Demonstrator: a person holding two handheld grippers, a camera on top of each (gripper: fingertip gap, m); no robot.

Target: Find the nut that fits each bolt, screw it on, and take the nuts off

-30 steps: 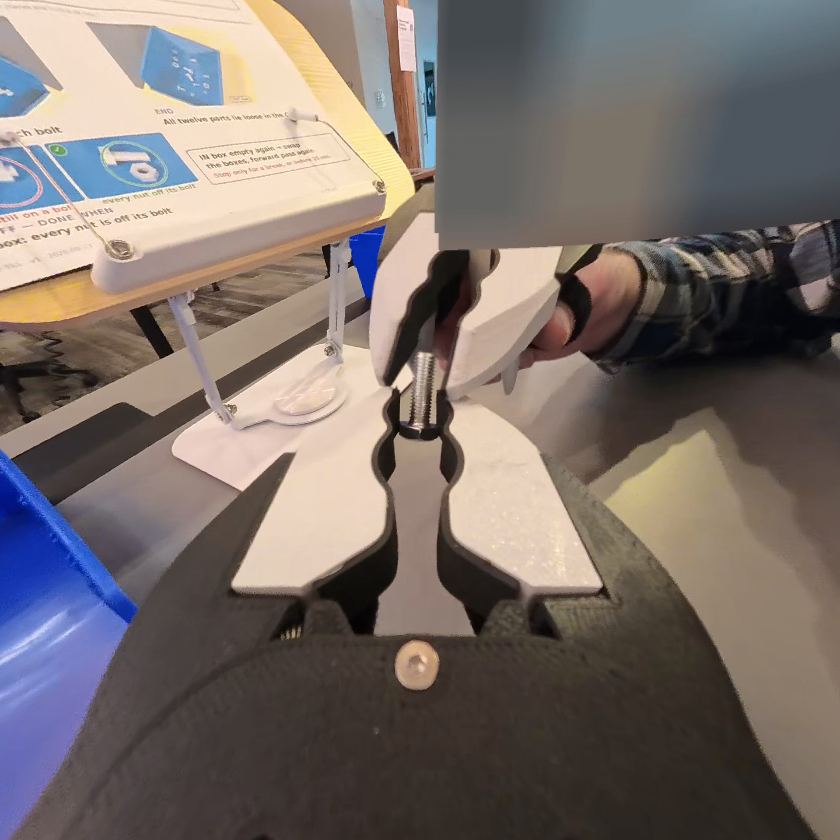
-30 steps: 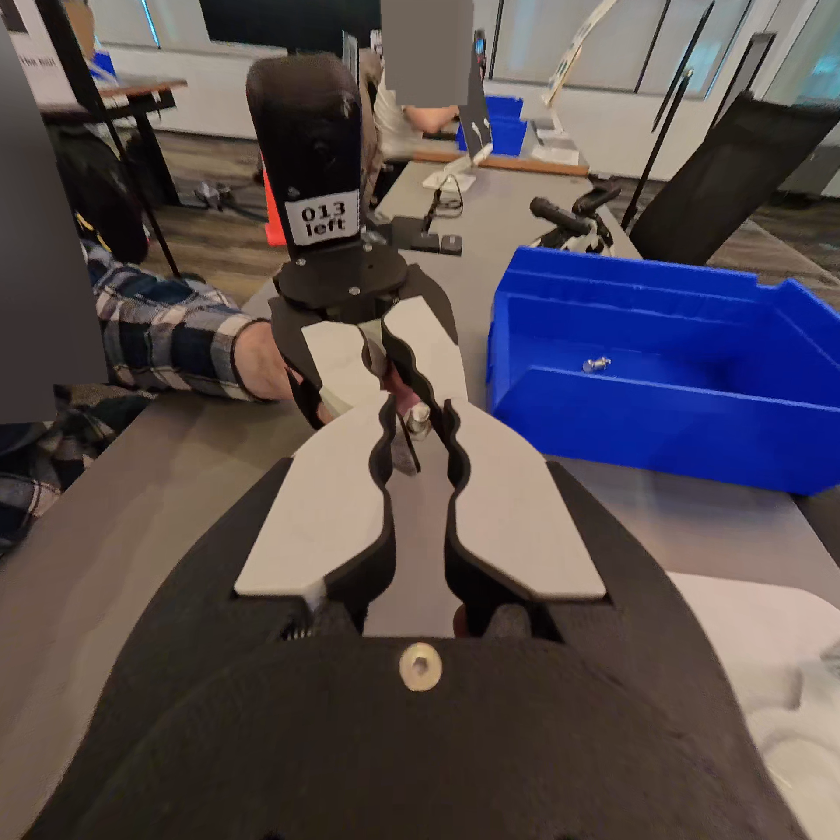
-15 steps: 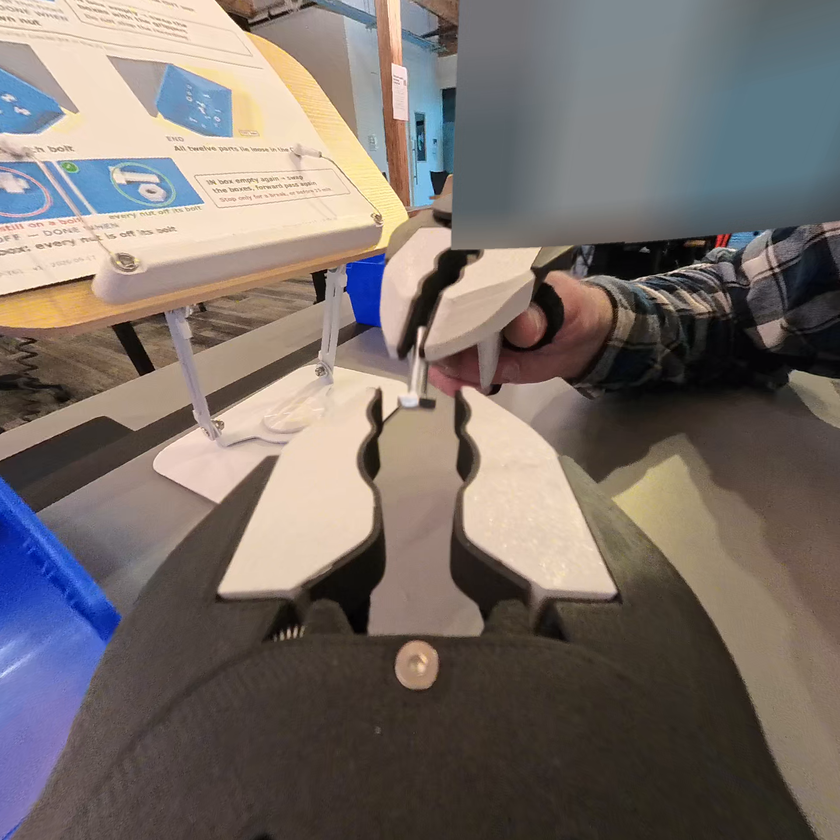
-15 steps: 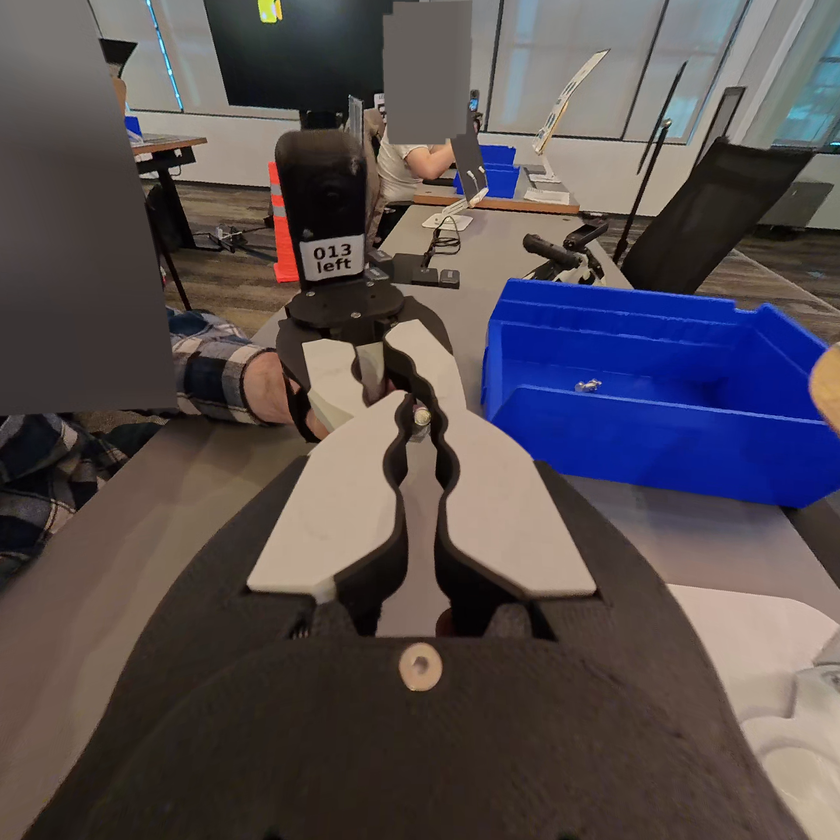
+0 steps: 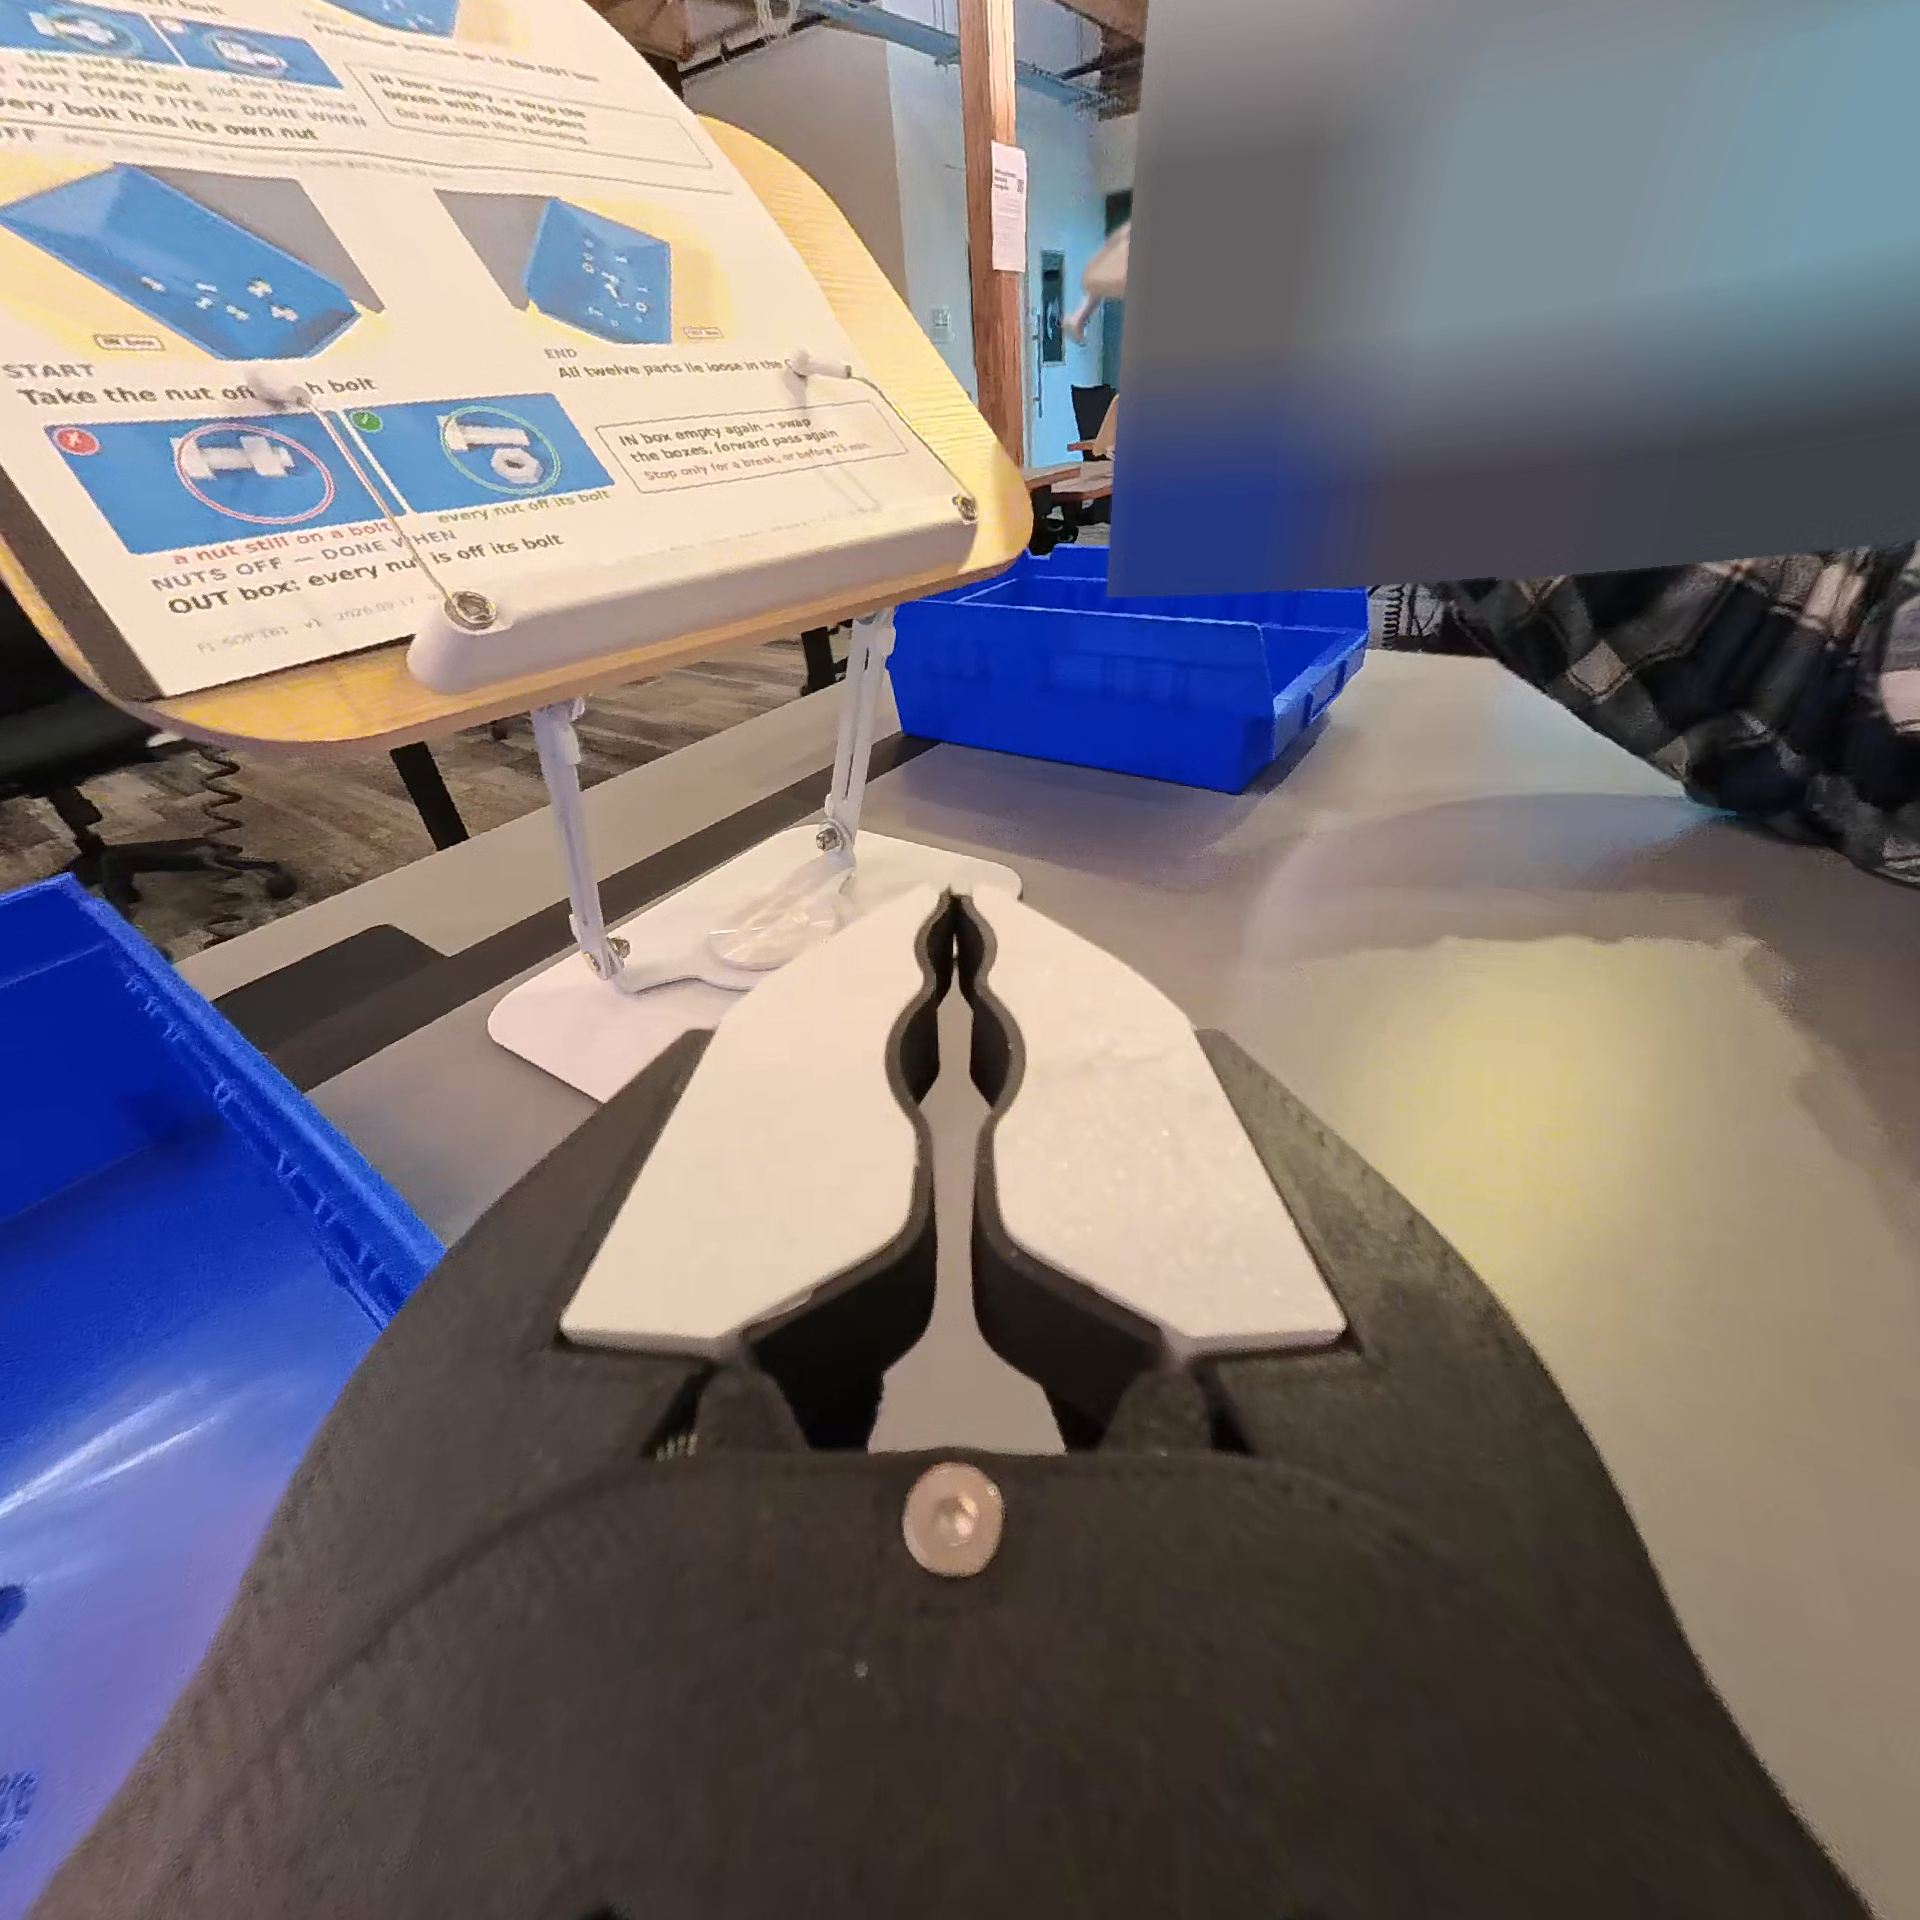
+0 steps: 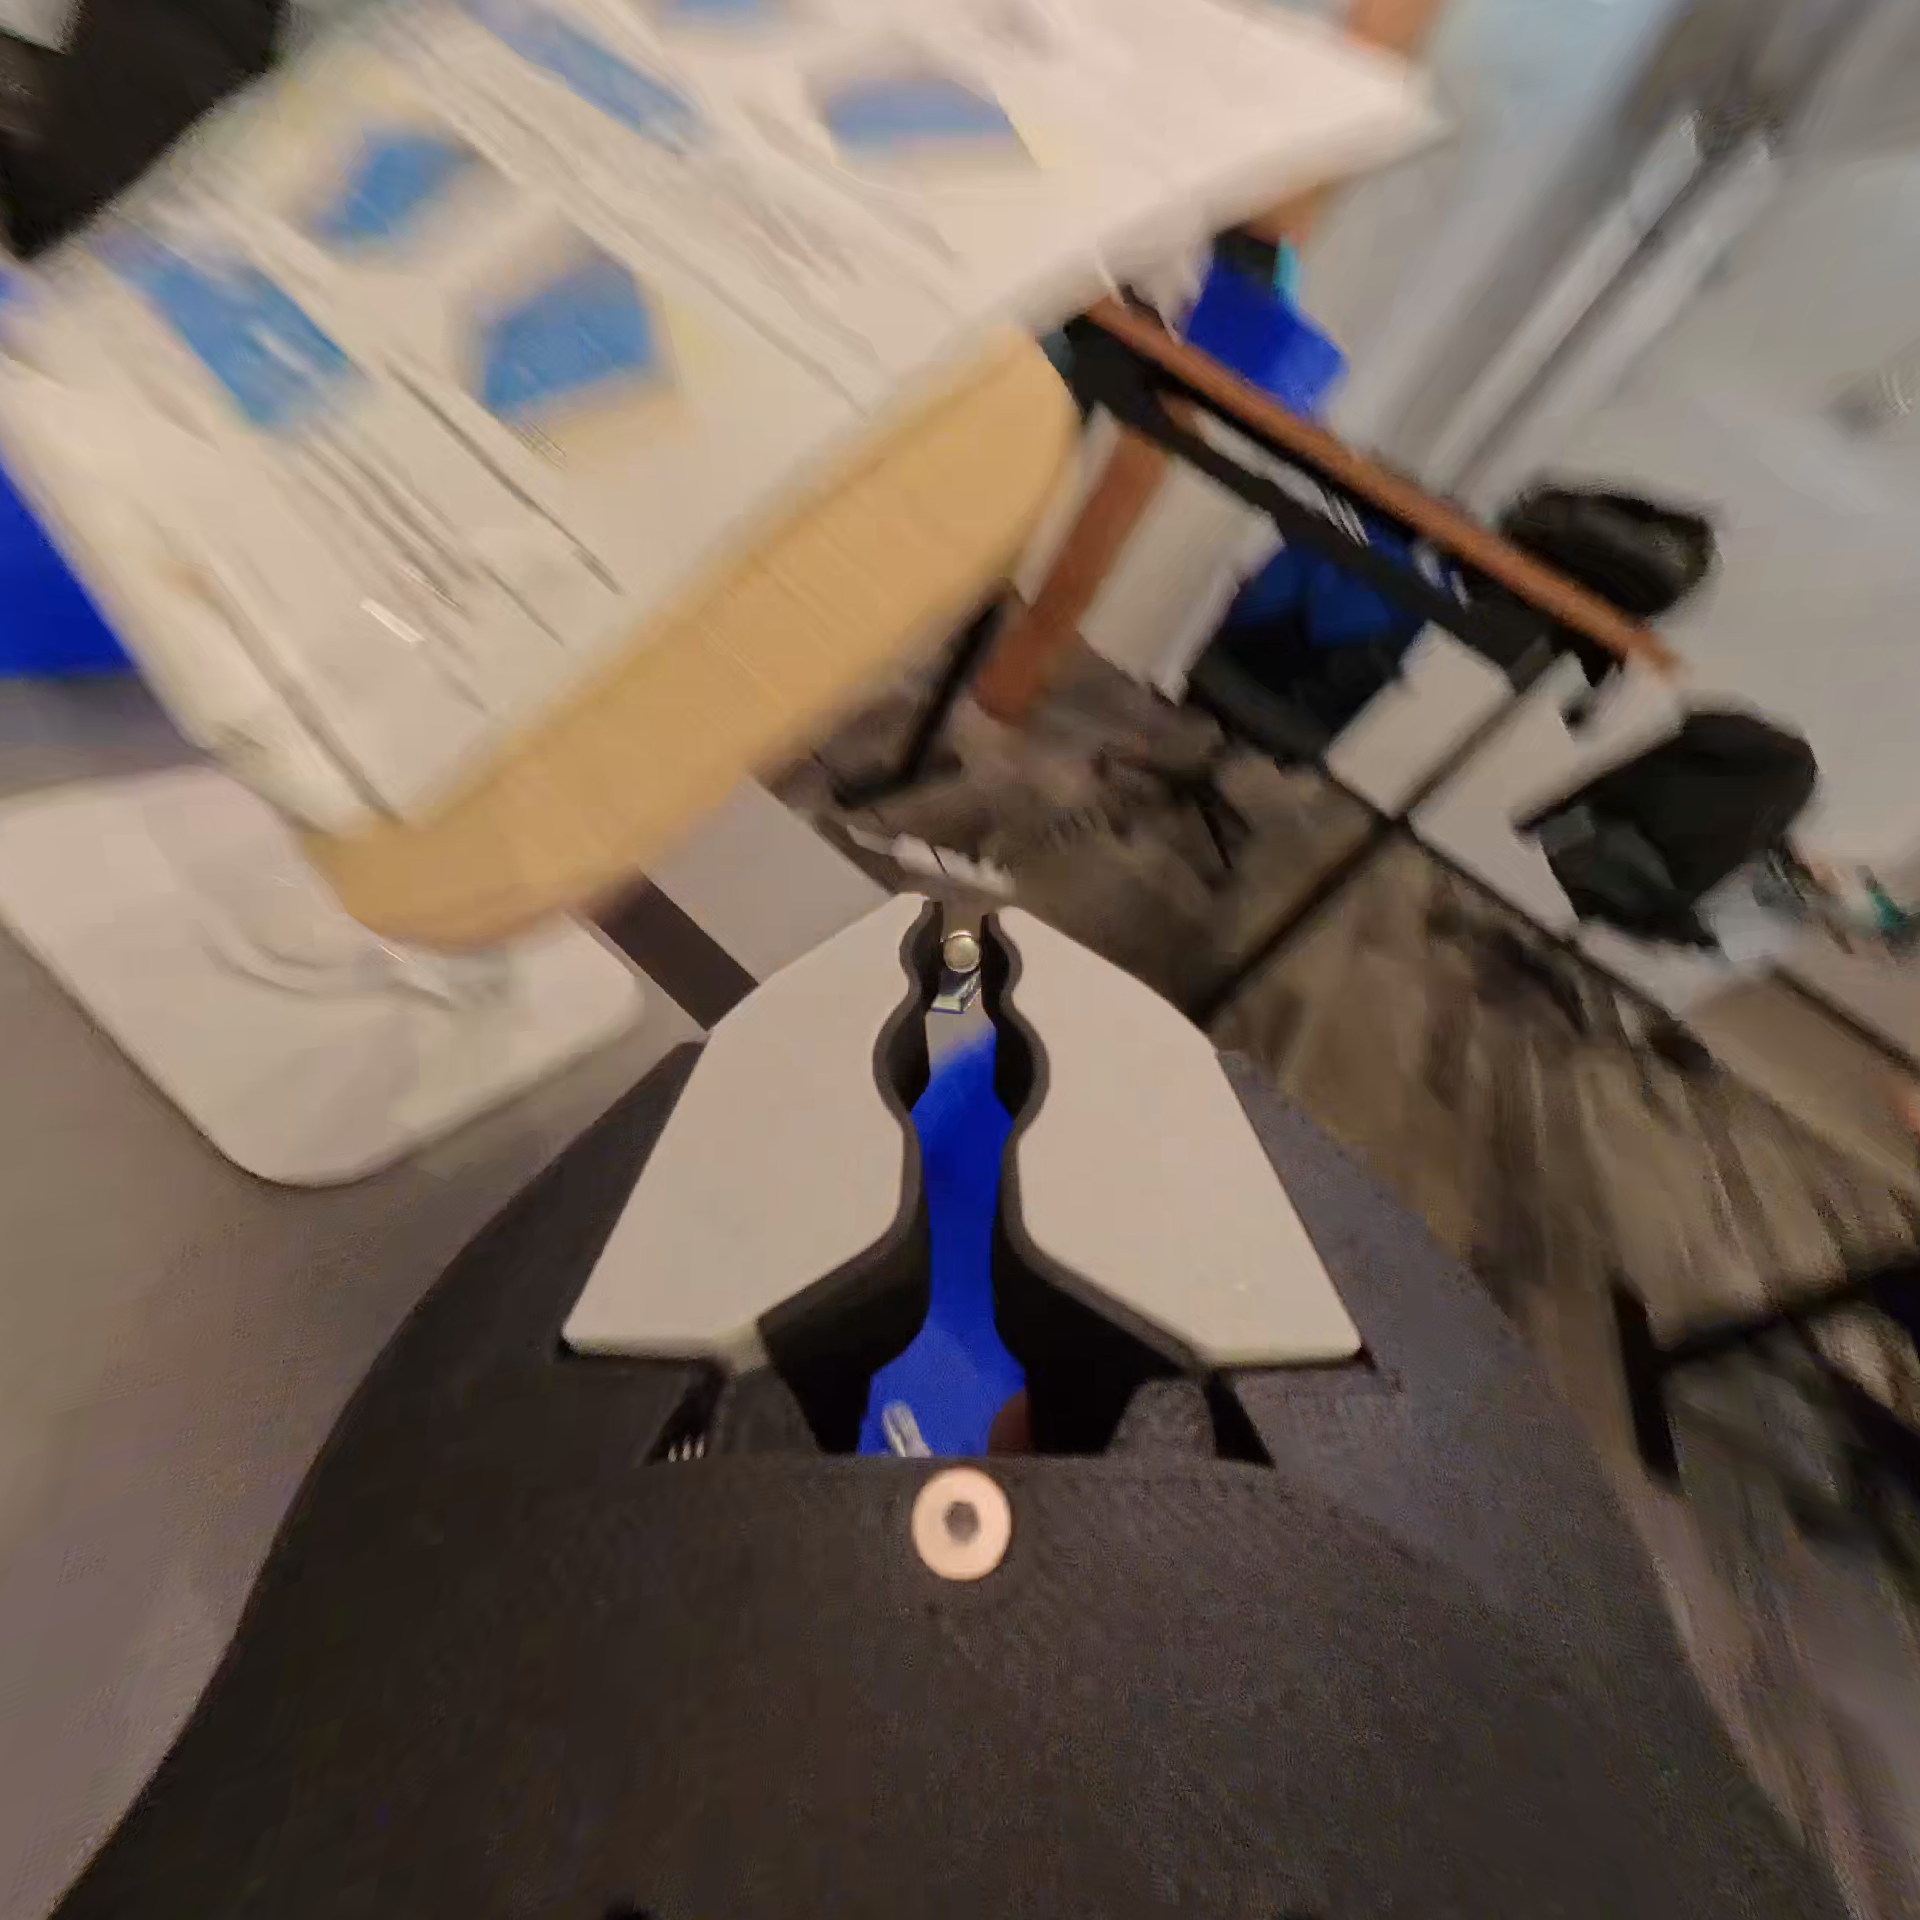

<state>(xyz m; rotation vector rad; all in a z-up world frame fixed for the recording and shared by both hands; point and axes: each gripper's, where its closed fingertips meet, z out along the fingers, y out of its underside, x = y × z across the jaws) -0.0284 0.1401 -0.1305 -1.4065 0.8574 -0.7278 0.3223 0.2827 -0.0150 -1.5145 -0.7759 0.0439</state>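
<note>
While the right wrist view is smeared with blur, the left one is sharp, so most of this comes from there.

Table: grey top [image 5: 1558,1195], bare and wide to the right of the left gripper; its far edge runs behind the stand, with floor and chairs beyond.

Instruction board: big printed sheet on a tan wooden panel [image 5: 436,343], tilted up on two thin white legs; it overhangs the table's far left and takes the headroom there. It carries printed text and blue pictures of bins and bolts. In the right wrist view it fills the upper left [image 6: 540,416], blurred.

Bins: one blue bin [image 5: 1122,675] at the far edge of the table, past the stand; the wall of another blue bin [image 5: 208,1091] close at the left, hemming that side.

Sleeve: plaid sleeve [image 5: 1714,707] resting on the table at the far right.

Stand base: flat white plate [image 5: 582,1023] on the table, just ahead of the left fingertips.

Left gripper [image 5: 954,914]: white fingers brought together at the tips, nothing between them, hanging over the table.

Right gripper [image 6: 958,951]: jaws narrow, pinched on a small metal bolt [image 6: 958,961] right at the tips, both fingers against it; blue shows through the gap below.

Bolt: held up in the air by the right gripper's tips, beside the edge of the board. I cannot tell whether a nut is on it.

Small part: a silvery piece [image 6: 902,1429] lying on the blue below the right gripper, too blurred to name.
</note>
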